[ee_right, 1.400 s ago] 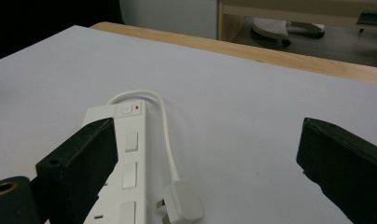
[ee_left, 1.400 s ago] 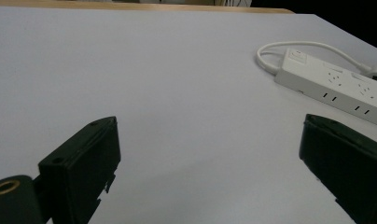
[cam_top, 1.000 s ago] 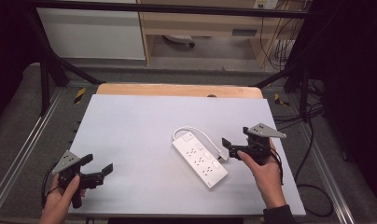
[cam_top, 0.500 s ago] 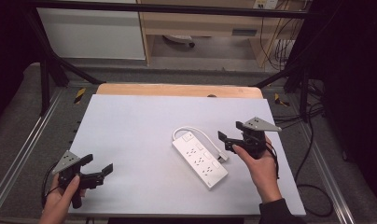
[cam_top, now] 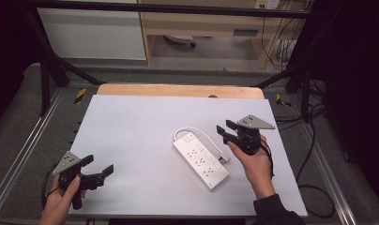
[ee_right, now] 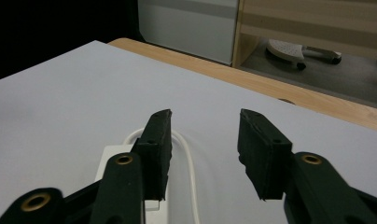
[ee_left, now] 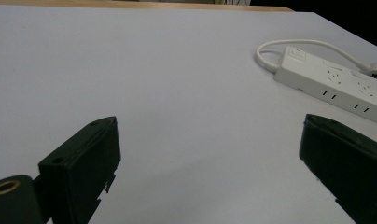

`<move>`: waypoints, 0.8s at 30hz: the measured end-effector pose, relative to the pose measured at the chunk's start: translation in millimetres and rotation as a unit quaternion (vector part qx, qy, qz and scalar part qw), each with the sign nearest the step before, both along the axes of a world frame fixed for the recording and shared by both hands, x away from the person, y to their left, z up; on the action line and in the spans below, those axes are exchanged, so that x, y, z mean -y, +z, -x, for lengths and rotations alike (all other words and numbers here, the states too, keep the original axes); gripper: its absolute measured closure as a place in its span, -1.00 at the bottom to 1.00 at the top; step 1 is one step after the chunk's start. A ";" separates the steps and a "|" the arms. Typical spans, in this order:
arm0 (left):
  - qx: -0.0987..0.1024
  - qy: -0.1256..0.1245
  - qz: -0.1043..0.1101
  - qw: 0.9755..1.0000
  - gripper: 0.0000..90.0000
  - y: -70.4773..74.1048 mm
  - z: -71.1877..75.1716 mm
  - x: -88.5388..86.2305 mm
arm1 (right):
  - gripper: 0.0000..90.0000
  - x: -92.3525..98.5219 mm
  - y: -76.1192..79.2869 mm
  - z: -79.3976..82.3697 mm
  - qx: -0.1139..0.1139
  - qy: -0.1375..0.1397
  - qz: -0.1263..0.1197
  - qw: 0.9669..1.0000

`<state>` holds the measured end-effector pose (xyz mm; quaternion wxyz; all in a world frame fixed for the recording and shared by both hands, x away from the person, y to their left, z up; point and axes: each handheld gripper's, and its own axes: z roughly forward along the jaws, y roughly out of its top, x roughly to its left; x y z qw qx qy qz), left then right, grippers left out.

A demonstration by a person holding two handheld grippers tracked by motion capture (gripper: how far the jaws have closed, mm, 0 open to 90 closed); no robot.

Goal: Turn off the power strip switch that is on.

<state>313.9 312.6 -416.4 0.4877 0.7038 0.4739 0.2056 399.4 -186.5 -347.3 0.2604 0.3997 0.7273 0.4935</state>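
A white power strip (cam_top: pixel 200 161) lies at an angle on the pale table (cam_top: pixel 131 126), its white cable (cam_top: pixel 197 133) looped at the far end. My right gripper (cam_top: pixel 225 126) hovers just right of that loop, above the tabletop. Its jaws have just been closing and stand partly apart with nothing between them. In the right gripper view the right gripper (ee_right: pixel 205 140) looks along the cable (ee_right: pixel 189 158) past the strip's end (ee_right: pixel 113 150). My left gripper (cam_top: pixel 97 164) rests near the front left corner, wide open and empty. In the left gripper view the left gripper (ee_left: pixel 210 154) faces the strip (ee_left: pixel 336 84).
A wooden strip (cam_top: pixel 178 90) borders the table's far edge. Metal frame rails (cam_top: pixel 18 159) run along both sides. Black cables (cam_top: pixel 314 187) lie on the floor to the right. A white cabinet (cam_top: pixel 91 33) and a shelf stand beyond the table.
My right gripper has moved left and slightly away from the person, toward the strip's cable end, and its jaws have narrowed. The left gripper and the strip have stayed put.
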 end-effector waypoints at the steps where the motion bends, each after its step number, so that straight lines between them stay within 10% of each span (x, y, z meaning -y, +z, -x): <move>1: 0.000 0.000 0.000 1.000 -0.88 0.0 0.0 0.0 | 0.30 -1.3 -0.2 -0.6 0.002 0.001 0.001 1.000; 24: -0.002 0.001 -0.002 1.000 -0.88 -0.4 0.0 0.2 | 0.87 -27.3 -13.3 -17.3 -0.003 0.032 0.020 0.999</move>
